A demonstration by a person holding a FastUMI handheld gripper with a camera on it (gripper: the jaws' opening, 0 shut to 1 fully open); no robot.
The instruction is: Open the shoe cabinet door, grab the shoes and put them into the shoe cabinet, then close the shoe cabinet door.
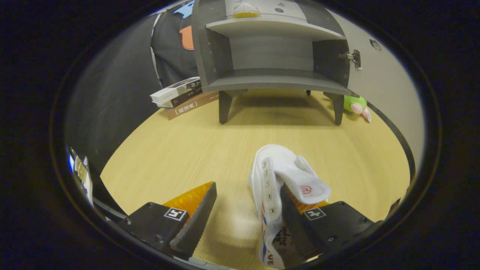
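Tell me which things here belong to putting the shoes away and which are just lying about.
For the job: white shoe against the right finger of the open gripper, left finger clear of it; shoe cabinet, its door open.

Lying about: stacked books left of the cabinet; green plush toy by its right leg.

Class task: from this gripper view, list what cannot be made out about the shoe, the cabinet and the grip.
- White shoe: its lower part runs behind the right finger.
- Whether the gripper presses it: left finger apart, contact unclear.
- Cabinet: top cut off.
- Green toy: partly behind the cabinet leg.
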